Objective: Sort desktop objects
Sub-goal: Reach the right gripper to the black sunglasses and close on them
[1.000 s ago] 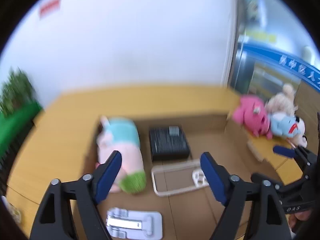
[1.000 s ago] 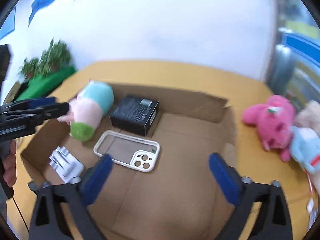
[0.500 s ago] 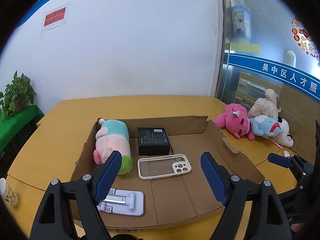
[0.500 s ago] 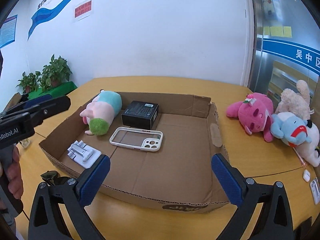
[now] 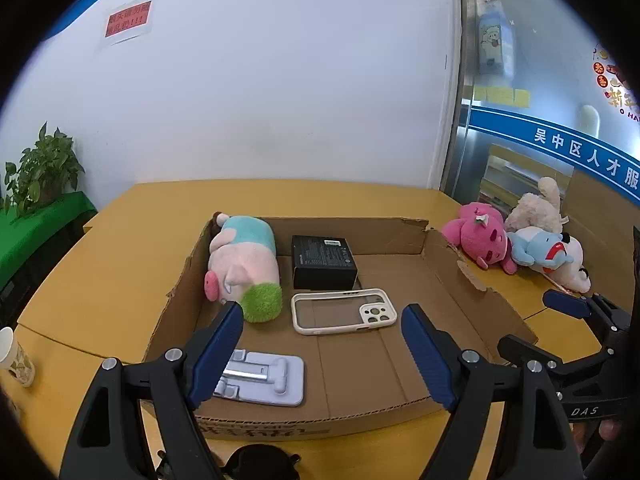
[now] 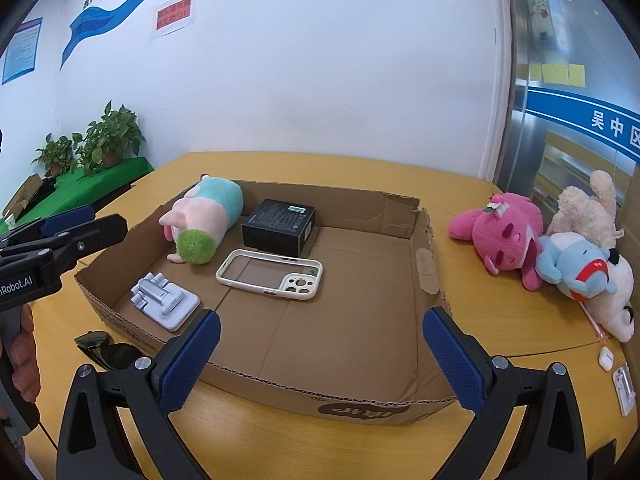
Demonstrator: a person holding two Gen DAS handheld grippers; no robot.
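**Hovering both grippers at the near edge of the cardboard tray**

Looking through the left wrist view, I see my left gripper (image 5: 322, 338) gaping wide with nothing between its blue pads; its near pad hides part of the grey phone stand (image 5: 262, 376). My right gripper (image 6: 320, 354) is equally spread and empty.

The cardboard tray (image 6: 424, 268) sits on the yellow tabletop (image 6: 500, 384) and holds the pink-and-teal plush pig (image 6: 206, 220) at far left, the black box (image 6: 279, 226) beside it, and the white phone case (image 6: 270, 274) just nearer. The box's label print is too small to read. Dark sunglasses (image 6: 102, 354) lie half cut off by the tray's near wall.

Right of the tray, three plush toys (image 6: 556, 248) are piled together; a small white earbud case (image 6: 606, 358) lies nearer.

Against a second ago, the blur is gone and the tray looks farther away, its near wall now in view.

Readable writing: "nRobot.AI" on the left gripper body, "DAS" on the right one, and "吴中区人才服" on the blue wall band (image 5: 560, 142).
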